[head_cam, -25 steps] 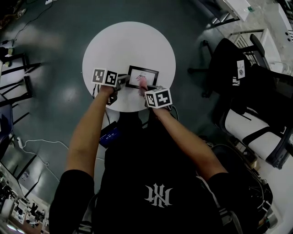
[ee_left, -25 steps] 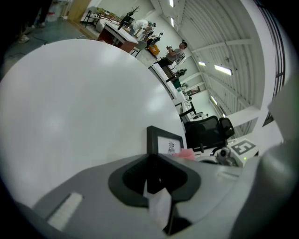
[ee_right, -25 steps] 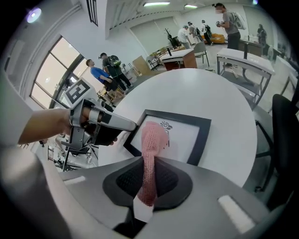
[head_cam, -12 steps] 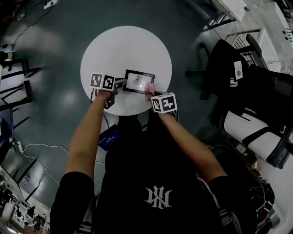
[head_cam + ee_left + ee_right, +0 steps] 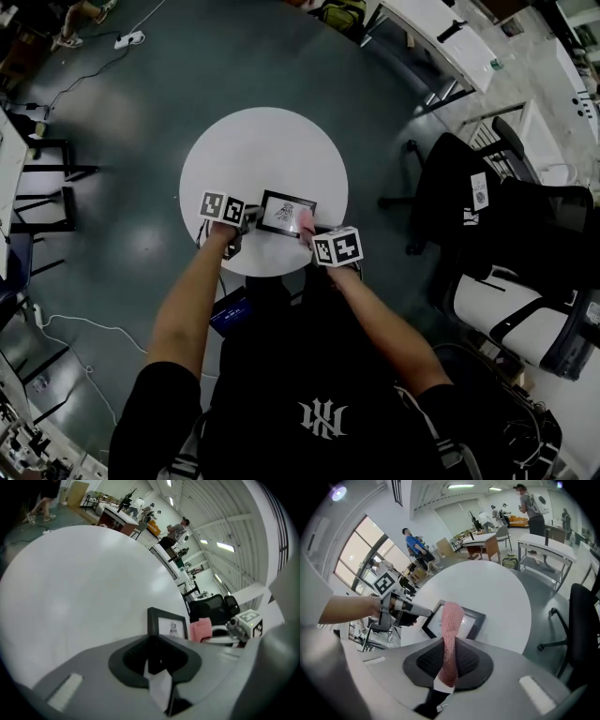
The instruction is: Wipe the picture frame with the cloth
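Left claw (image 5: pixel 153 641) on picture frame (image 5: pixel 168 626) edge, right claw (image 5: pixel 449 648) with cloth (image 5: pixel 452 618).

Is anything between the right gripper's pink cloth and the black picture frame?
Nothing visible. The right gripper holds the pink knitted cloth right over the glass of the black rectangular picture frame. The left gripper only clamps the frame's left edge, clear of the glass.
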